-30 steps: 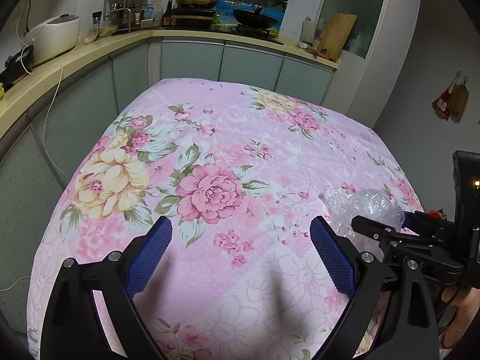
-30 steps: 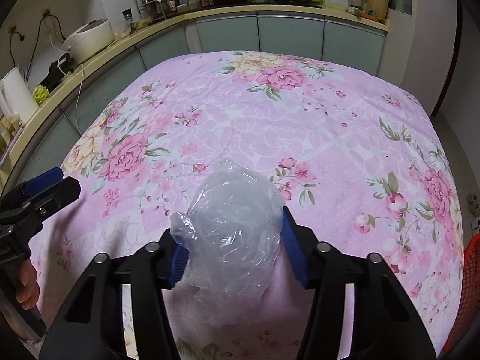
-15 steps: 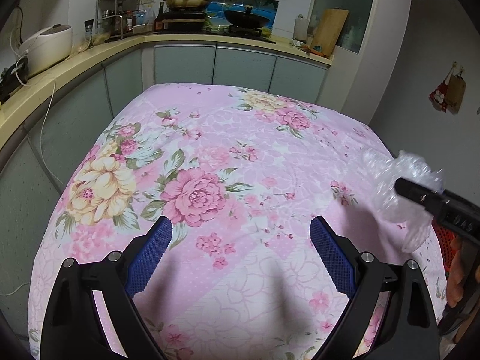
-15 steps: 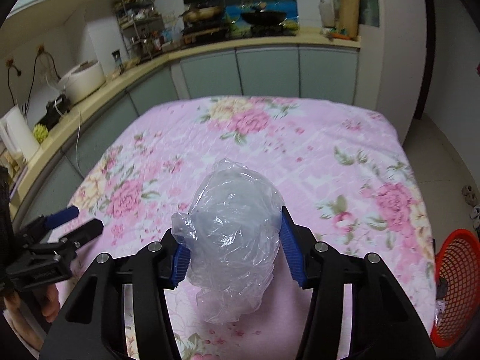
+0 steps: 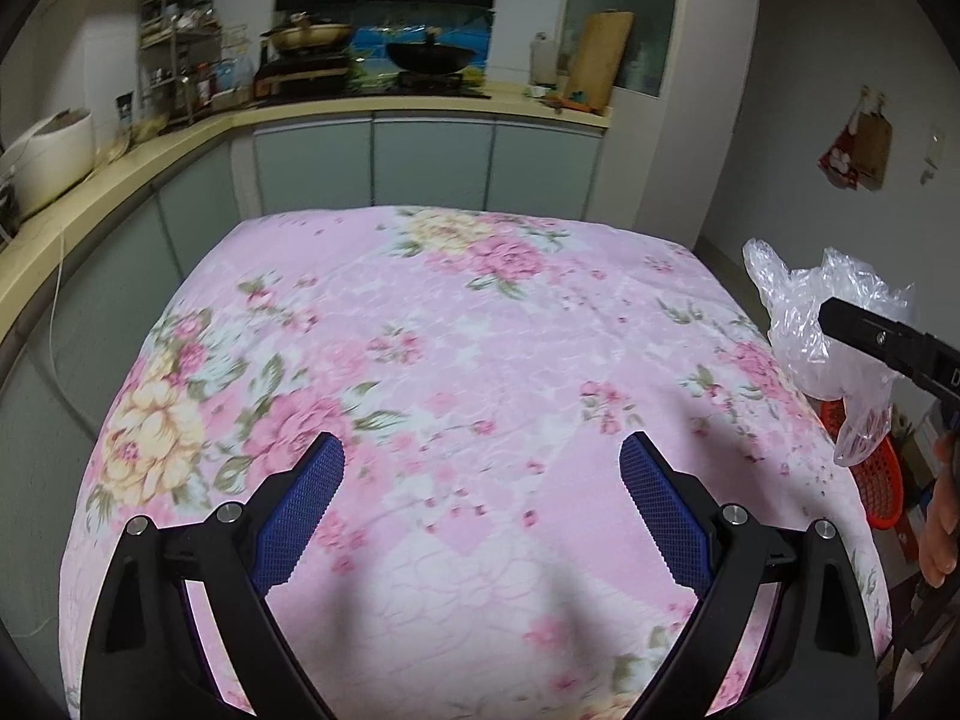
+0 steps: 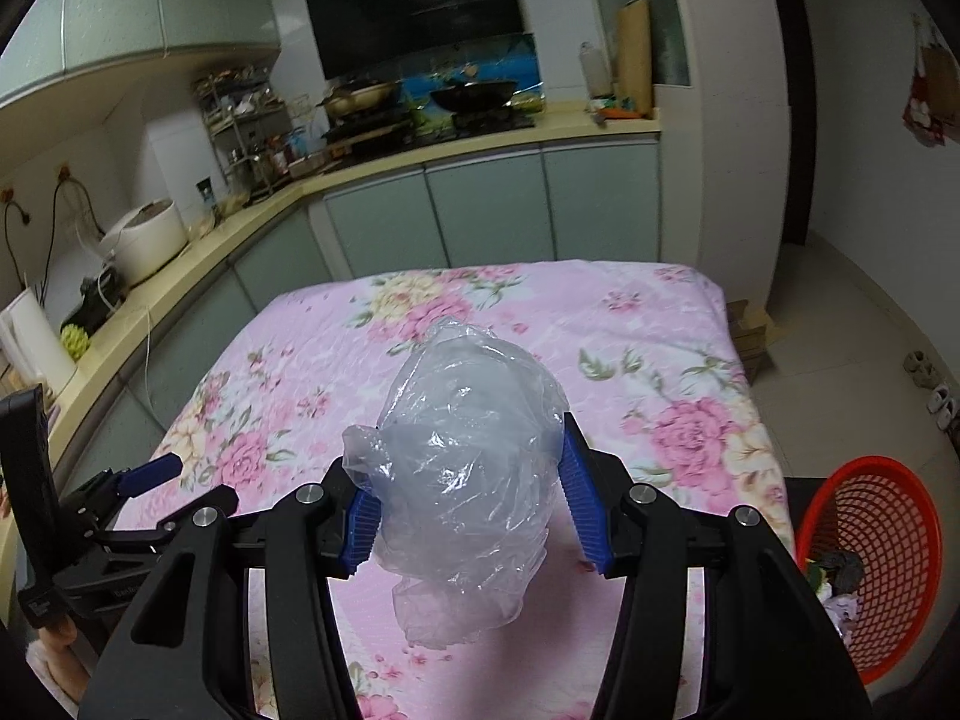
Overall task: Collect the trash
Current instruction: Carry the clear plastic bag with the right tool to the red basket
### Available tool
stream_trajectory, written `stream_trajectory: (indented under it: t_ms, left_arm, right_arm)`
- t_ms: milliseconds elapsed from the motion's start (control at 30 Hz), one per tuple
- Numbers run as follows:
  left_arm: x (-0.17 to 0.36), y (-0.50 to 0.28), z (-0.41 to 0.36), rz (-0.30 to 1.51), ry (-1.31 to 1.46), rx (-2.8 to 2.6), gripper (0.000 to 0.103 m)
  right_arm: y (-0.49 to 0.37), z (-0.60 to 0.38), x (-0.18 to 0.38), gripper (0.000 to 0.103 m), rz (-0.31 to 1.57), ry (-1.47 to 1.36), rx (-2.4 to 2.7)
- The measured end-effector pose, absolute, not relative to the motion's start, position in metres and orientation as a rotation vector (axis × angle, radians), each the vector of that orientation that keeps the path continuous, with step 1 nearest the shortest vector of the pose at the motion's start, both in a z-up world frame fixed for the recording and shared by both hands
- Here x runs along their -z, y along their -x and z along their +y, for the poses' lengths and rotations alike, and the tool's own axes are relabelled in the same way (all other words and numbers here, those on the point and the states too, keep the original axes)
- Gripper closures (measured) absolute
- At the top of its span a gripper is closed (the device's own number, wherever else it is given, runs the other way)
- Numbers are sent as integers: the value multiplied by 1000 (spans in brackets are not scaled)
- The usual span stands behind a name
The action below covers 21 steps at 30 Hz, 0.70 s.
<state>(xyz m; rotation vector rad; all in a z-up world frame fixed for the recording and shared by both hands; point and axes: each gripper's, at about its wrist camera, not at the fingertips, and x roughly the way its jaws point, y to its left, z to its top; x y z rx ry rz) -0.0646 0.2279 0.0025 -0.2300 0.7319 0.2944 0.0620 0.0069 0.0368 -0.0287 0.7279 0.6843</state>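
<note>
A crumpled clear plastic bag (image 6: 468,456) bulges between the blue pads of my right gripper (image 6: 465,510), which is shut on it above the pink floral tablecloth (image 6: 630,360). The left wrist view shows the same bag (image 5: 822,324) hanging in the air past the table's right edge. My left gripper (image 5: 483,510) is open over the near part of the cloth (image 5: 420,360), nothing between its fingers. A red mesh basket (image 6: 870,546) with some scraps inside stands on the floor at the right of the table.
Kitchen counters run along the left and far sides, with a rice cooker (image 6: 147,243), cables, a spice rack and a stove with pans (image 5: 429,57). Tiled floor with shoes (image 6: 927,372) lies right of the table. Cardboard boxes (image 6: 747,330) sit at the table's far right corner.
My right gripper has risen and swung to the right with the bag, off the cloth. The left gripper has lifted a little and stayed open. The red basket has come into view.
</note>
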Motion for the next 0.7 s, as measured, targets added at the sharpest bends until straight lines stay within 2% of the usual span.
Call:
stream_trajectory:
  t_ms: [700]
  left_arm:
    - [-14,8,134,737,111,-100,13]
  right_arm:
    - [-88,-108,-48,52,694,-126,-458]
